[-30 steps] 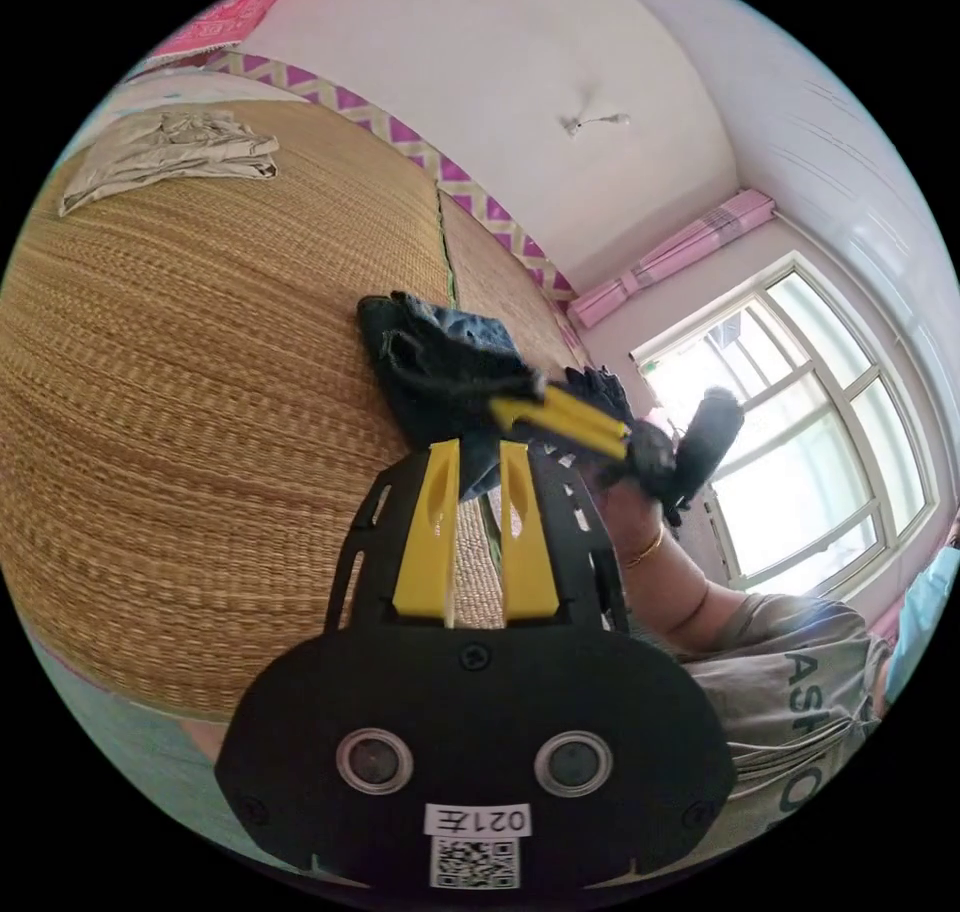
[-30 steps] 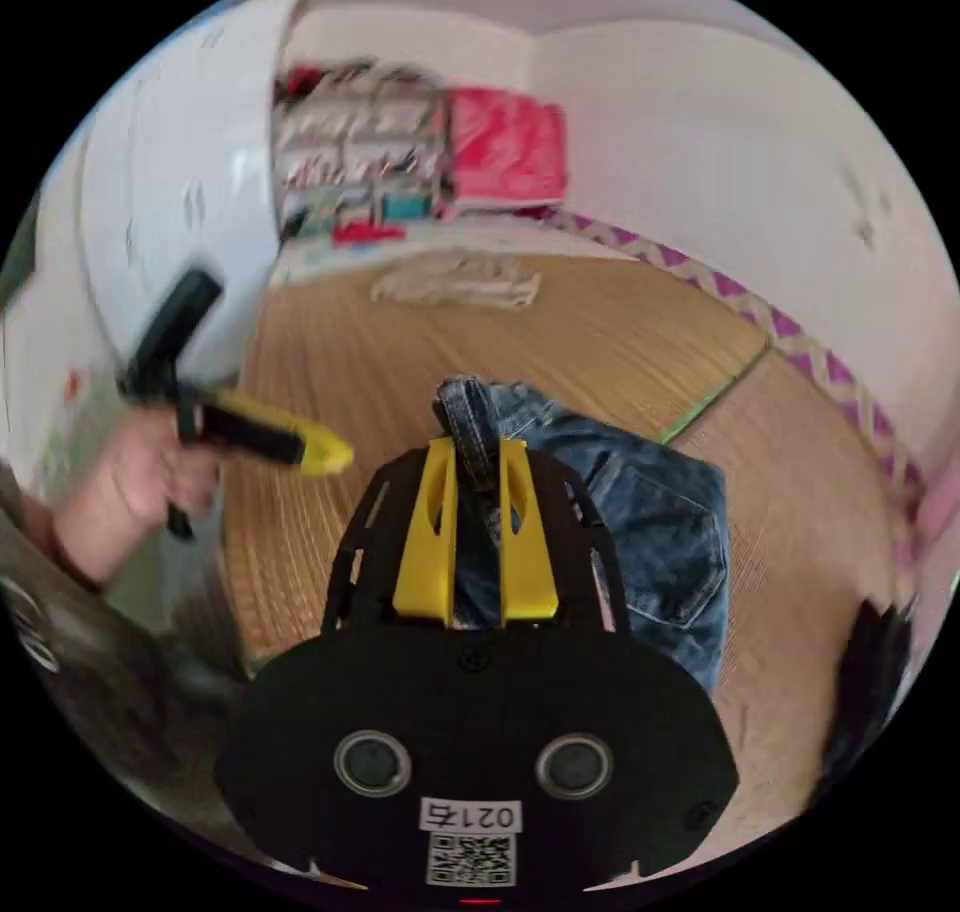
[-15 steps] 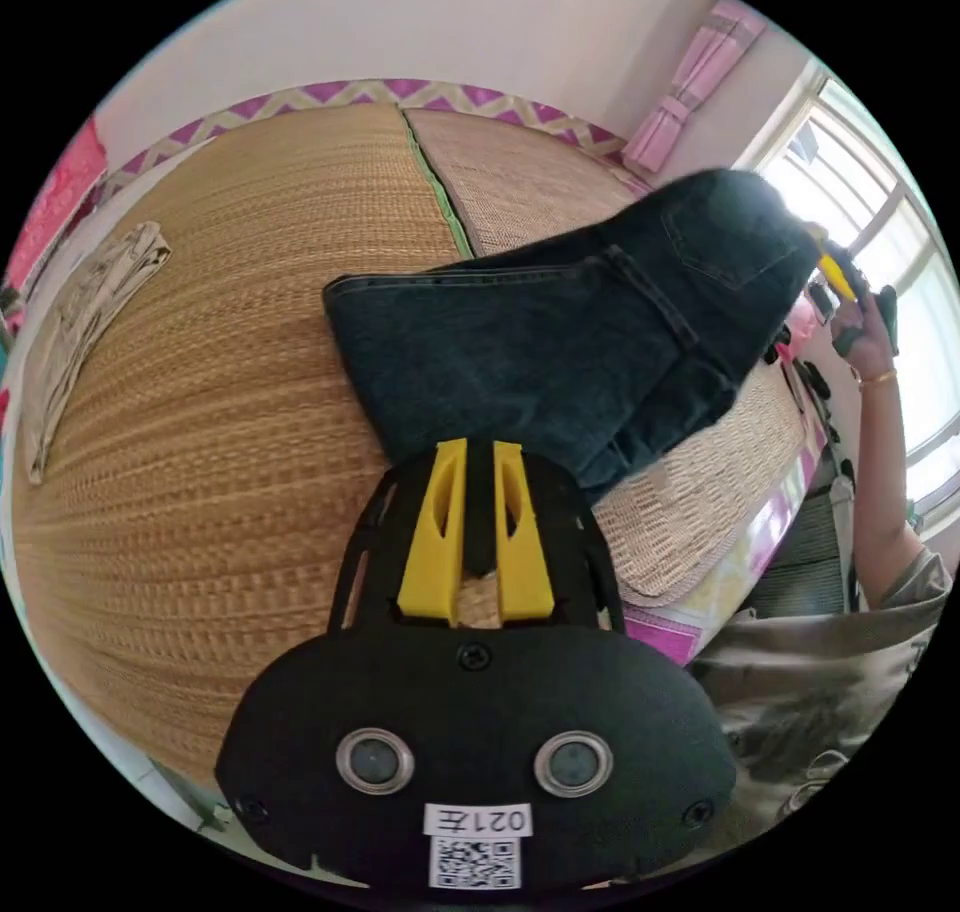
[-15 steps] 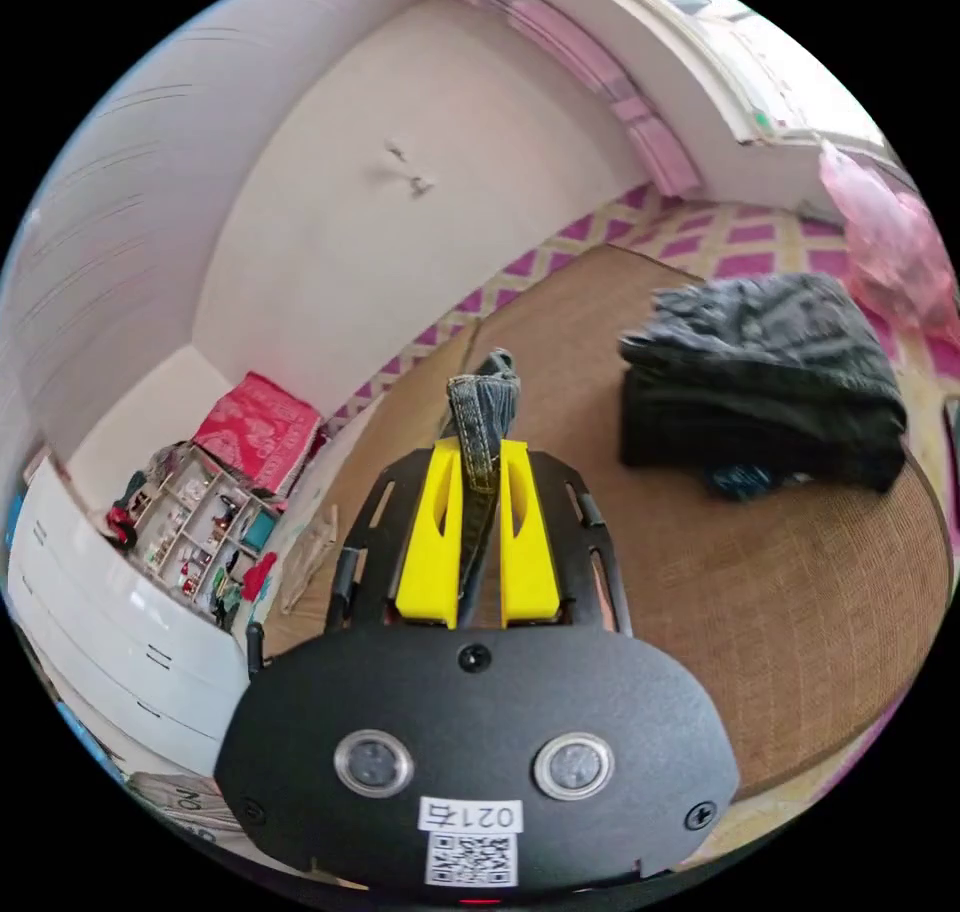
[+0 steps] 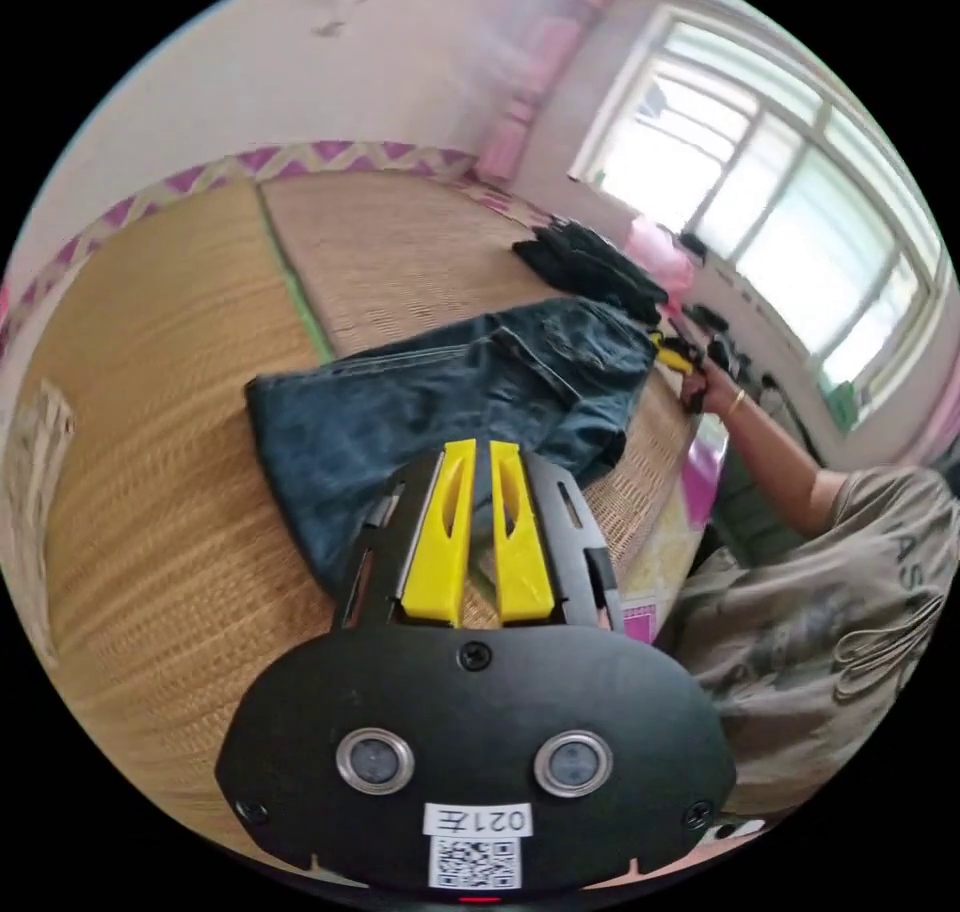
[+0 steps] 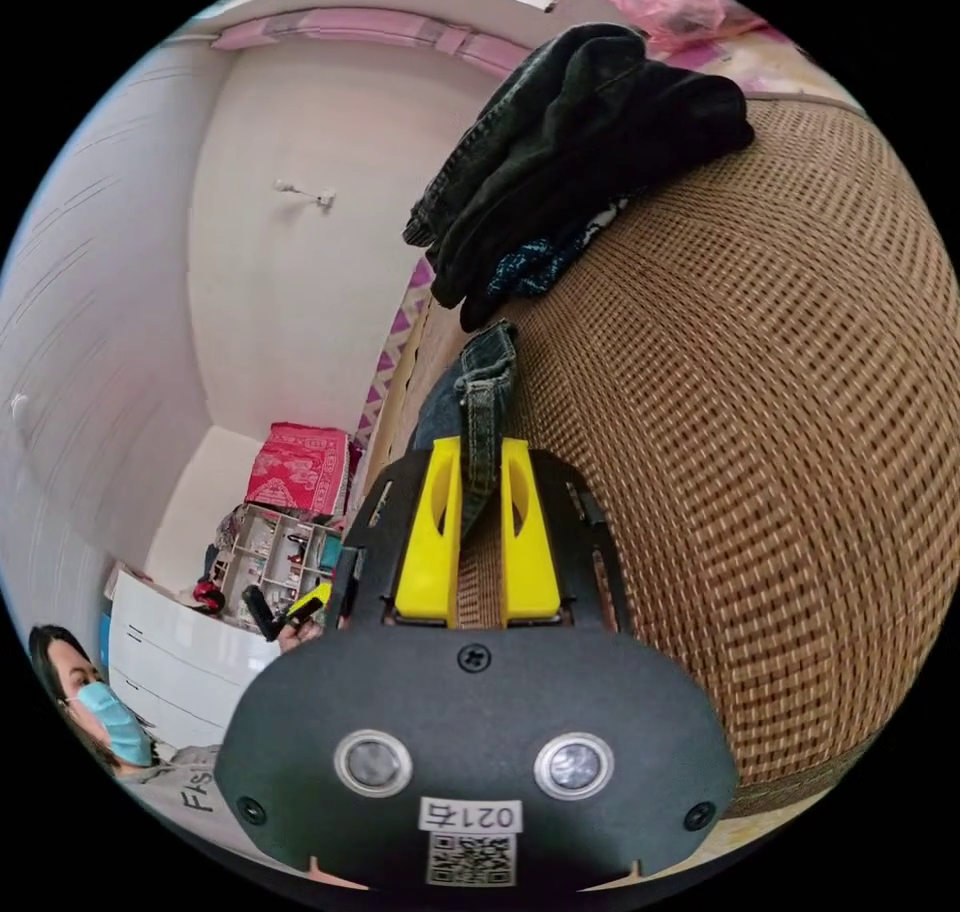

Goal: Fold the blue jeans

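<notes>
The blue jeans (image 5: 440, 402) lie spread on the woven mat (image 5: 170, 472) near its front edge. Our right gripper (image 6: 478, 472) pinches the waistband; our left gripper (image 5: 478, 512) looks nearly closed, its hold unclear. Heavy, limp denim: we grip thick seams.

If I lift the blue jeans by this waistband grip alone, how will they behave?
Likely floppy: the blue jeans lie rumpled and draped on the woven mat. Probably heavy for cloth, since the denim looks thick. The right gripper pinches a stiff seamed waistband, so slipping seems unlikely.
</notes>
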A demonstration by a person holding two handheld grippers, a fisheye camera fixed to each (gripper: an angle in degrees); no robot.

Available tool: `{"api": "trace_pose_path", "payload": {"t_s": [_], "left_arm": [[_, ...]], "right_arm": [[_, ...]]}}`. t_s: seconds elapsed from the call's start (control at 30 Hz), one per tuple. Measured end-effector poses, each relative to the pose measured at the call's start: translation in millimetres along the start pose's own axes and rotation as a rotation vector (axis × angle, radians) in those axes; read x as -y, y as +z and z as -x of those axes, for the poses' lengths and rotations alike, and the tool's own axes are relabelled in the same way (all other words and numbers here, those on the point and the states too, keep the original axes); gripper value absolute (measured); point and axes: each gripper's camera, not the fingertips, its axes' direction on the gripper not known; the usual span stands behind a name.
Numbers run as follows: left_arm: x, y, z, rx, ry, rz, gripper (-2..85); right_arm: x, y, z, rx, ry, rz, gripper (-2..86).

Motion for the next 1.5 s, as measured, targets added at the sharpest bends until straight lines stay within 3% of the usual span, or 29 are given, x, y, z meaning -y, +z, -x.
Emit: {"api": "trace_pose_path", "payload": {"t_s": [0.1,0.17,0.37,0.53,0.7,0.9,1.03,1.23,1.4,1.5], "left_arm": [[31,43,-75,0.136,0.198,0.075,7.2],[44,72,-90,0.105,0.217,0.125,8.3],[49,120,-91,0.083,0.229,0.23,10.2],[29,118,-97,0.118,0.362,0.269,11.1],[14,111,-65,0.084,0.279,0.29,7.8],[-33,35,40,-0.175,-0.003,0.06,0.0],[-103,-68,133,-0.217,-0.211,-0.192,-0.8],[-269,-235,273,0.014,-0.517,-0.455,-1.0],[-441,-299,385,0.182,-0.854,-0.488,-1.0],[-537,-265,441,0.044,-1.054,-0.385,-1.0]], "right_arm": [[-31,-14,-16,-0.014,-0.026,-0.011,6.9],[-57,-24,-27,-0.036,-0.033,-0.032,7.0],[-116,-40,-41,-0.117,-0.065,-0.054,7.0],[-152,-53,-68,-0.061,-0.023,-0.045,7.0],[-188,-60,-74,-0.082,-0.046,-0.05,7.0],[-222,-64,-84,-0.065,-0.046,-0.035,7.0],[-241,-64,-88,-0.071,-0.031,-0.036,7.0],[-261,-56,-86,-0.087,-0.03,-0.036,6.9],[-269,-44,-83,-0.093,-0.005,-0.032,6.6],[-270,-33,-78,-0.11,0.009,-0.025,6.2]]}}
